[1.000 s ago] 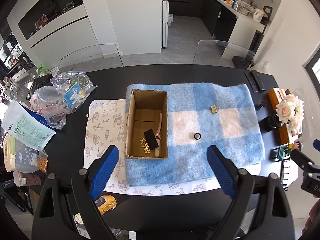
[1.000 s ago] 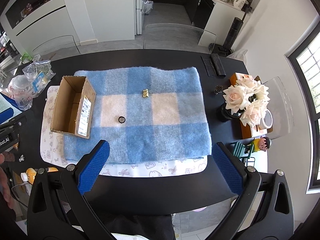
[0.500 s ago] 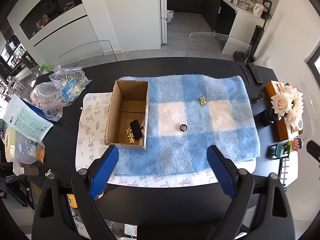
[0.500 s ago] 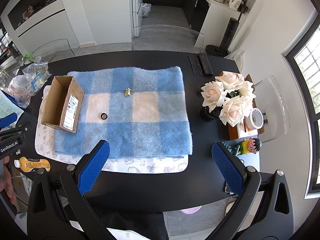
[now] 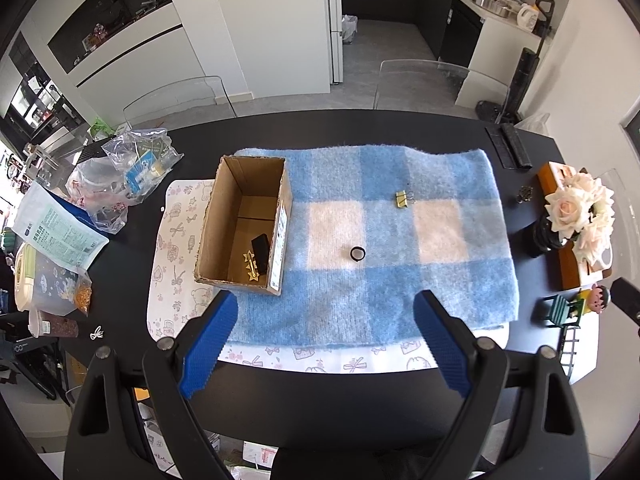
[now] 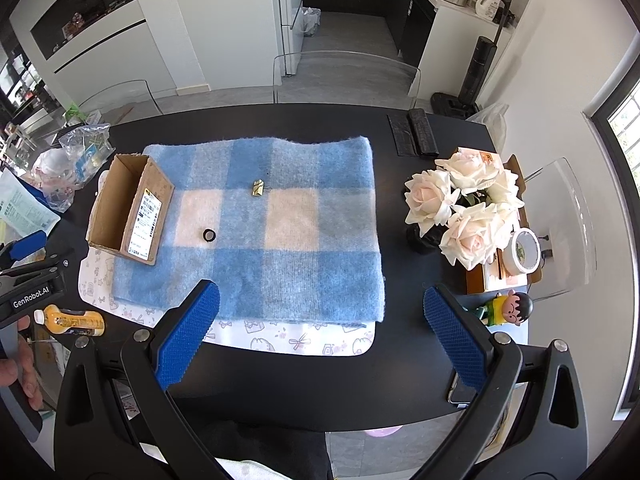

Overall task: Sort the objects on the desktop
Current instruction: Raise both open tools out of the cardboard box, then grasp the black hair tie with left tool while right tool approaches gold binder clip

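Note:
An open cardboard box (image 5: 244, 220) stands at the left end of a blue checked cloth (image 5: 400, 248) and holds a gold star clip (image 5: 251, 265) and a black item (image 5: 261, 249). A black ring (image 5: 357, 254) and a gold binder clip (image 5: 402, 199) lie on the cloth. My left gripper (image 5: 324, 344) is open and empty above the table's near edge. My right gripper (image 6: 320, 336) is open and empty, near the cloth's front right. The box (image 6: 130, 208), ring (image 6: 209, 235) and clip (image 6: 258, 187) also show in the right wrist view.
White roses in a dark vase (image 6: 460, 204) stand right of the cloth, with a tape roll (image 6: 524, 250) and a toy figure (image 6: 506, 312). Two remotes (image 6: 414, 132) lie at the back right. Plastic bags (image 5: 120, 176) and packets sit left. A small bottle (image 6: 72, 320) lies front left.
Both grippers have drawn back and up from the table, so the cloth and box look smaller and farther. The right view has shifted rightward to take in the roses. Nothing on the table moved.

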The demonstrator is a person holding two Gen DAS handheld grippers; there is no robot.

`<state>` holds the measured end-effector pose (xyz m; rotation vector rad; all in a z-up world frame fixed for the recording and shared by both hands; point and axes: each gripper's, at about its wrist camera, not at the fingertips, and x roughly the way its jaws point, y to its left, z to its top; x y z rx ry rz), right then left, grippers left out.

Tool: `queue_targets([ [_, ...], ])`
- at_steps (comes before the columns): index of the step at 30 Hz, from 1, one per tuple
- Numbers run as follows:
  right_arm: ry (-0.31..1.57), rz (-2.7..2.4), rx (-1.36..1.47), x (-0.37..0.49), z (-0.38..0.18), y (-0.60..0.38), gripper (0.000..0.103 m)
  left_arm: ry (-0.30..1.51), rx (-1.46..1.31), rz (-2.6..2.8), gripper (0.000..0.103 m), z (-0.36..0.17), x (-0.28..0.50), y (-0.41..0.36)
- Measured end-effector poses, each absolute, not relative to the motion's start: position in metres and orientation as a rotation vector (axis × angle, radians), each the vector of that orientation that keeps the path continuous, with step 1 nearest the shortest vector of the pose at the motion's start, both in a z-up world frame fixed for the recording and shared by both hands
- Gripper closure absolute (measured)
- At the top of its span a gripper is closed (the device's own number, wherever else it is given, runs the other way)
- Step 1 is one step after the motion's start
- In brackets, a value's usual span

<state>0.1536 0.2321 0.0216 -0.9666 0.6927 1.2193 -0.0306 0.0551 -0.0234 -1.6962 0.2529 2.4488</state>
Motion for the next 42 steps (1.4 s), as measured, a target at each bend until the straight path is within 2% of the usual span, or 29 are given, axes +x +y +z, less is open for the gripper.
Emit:
queue_targets([
  [14, 0.731, 1.279, -1.041, 0.162, -0.028, 0.290, 0.000, 0.205, -1.778, 2.432, 0.014, -0.082, -0.068, 0.084],
  [42, 0.820, 1.367, -1.170, 0.173, -0.220, 0.444, 0.000, 0.049, -1.990, 2.363, 0.014, -0.301, -0.132, 0.097],
])
